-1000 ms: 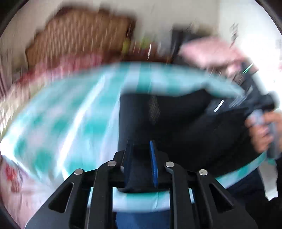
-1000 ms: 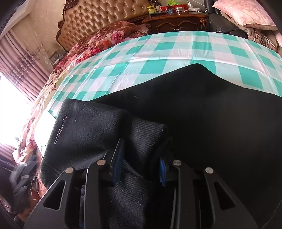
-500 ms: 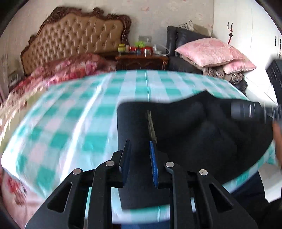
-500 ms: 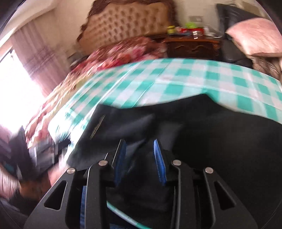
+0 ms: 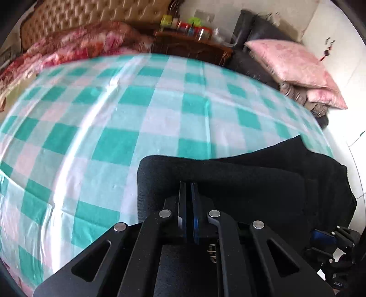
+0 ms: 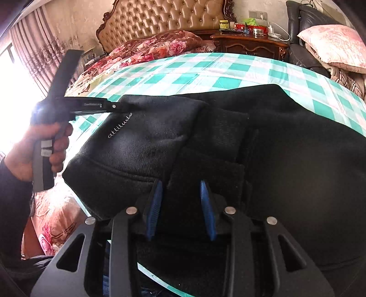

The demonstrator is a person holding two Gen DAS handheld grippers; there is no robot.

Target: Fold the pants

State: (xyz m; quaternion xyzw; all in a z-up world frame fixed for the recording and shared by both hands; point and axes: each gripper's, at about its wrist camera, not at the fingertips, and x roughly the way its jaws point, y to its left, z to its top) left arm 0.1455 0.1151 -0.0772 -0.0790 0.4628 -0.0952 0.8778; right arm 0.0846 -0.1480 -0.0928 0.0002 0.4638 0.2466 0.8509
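Black pants [image 6: 286, 160] with white "attitude" lettering lie folded on the green-and-white checked table cover [image 6: 205, 73]. In the right wrist view my right gripper [image 6: 180, 205] is open, its blue pads either side of a fold of the pants near the table's front edge. My left gripper [image 5: 188, 201] is shut, its pads pinching the black cloth [image 5: 228, 173] at the pants' left corner. It also shows in the right wrist view [image 6: 114, 106], held by a hand, touching the pants' far left corner.
A bed with a tufted headboard [image 6: 164, 20] and floral blanket [image 6: 148, 48] stands behind the table. A dark nightstand [image 6: 249, 44] with small items and pink pillows [image 6: 336, 45] on a dark sofa are at the back right.
My left gripper closed from open onto the pants' left corner. My right gripper stayed open over the fold; both views steadied after blur.
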